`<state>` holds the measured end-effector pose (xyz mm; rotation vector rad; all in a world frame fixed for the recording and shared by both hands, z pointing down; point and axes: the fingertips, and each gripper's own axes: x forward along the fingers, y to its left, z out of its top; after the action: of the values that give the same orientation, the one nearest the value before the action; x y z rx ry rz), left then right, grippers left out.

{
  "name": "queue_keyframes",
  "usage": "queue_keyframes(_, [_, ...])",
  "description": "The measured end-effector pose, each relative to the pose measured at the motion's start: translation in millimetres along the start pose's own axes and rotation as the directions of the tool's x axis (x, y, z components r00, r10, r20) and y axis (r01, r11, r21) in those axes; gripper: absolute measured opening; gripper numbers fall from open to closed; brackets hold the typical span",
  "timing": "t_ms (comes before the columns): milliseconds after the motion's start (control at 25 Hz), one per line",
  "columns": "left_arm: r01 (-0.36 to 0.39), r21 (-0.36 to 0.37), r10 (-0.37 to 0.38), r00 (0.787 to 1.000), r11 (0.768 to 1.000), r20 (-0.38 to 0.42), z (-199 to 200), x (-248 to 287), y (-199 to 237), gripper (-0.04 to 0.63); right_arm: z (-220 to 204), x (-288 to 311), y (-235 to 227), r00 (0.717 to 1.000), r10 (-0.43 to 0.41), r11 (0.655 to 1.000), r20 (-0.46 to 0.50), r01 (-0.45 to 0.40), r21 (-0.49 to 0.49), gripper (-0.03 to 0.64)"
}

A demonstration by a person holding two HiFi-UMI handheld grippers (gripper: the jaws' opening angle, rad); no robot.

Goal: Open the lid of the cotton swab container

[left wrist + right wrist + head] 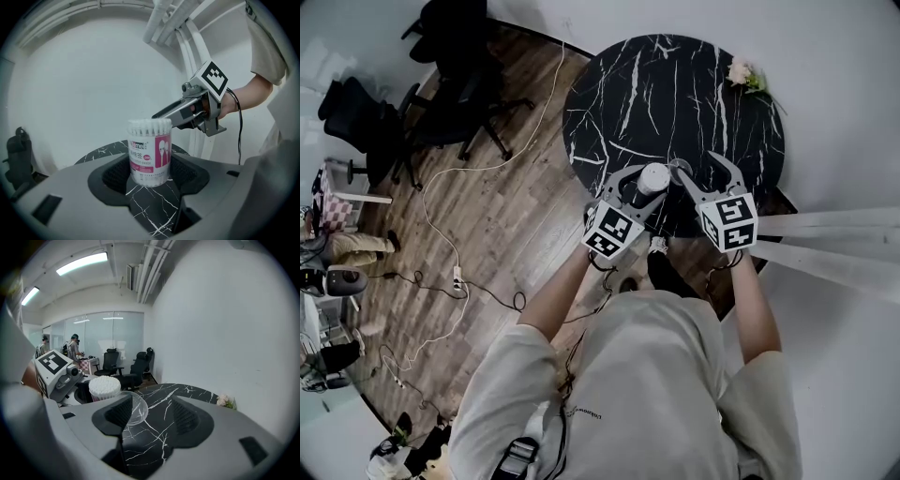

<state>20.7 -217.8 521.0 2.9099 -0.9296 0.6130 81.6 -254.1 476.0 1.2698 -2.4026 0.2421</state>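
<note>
— Status of the cotton swab container (149, 159)?

— It's upright on the black marble table (675, 84), near the edge on my side. My left gripper (151, 180) has its jaws pressed against the container's two sides, low on the label.

— And the lid?

— Off. The swab tips (104, 385) show bare at the top. The clear lid (136, 409) sits tilted against one jaw of my right gripper (151, 414), the jaw nearer the container. That gripper's jaws stand wide apart, clamping nothing. I can't tell whether the lid hangs on the jaw or rests on the table.
</note>
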Motion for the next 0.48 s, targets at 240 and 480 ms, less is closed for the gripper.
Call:
queue_keyframes(240, [0.003,0.009,-0.003,1.000,1.000,-0.004,-3,-6,-1,0.262,-3,7,12,1.000,0.020,1.000,-0.007,-0.019,0.022,0.283])
queue_keyframes(480, [0.006,0.009,-0.006,1.000,1.000,-0.010,-7,-5,-6,0.262,-3,7,14,1.000,0.017,0.999,-0.005,-0.017,0.030,0.282])
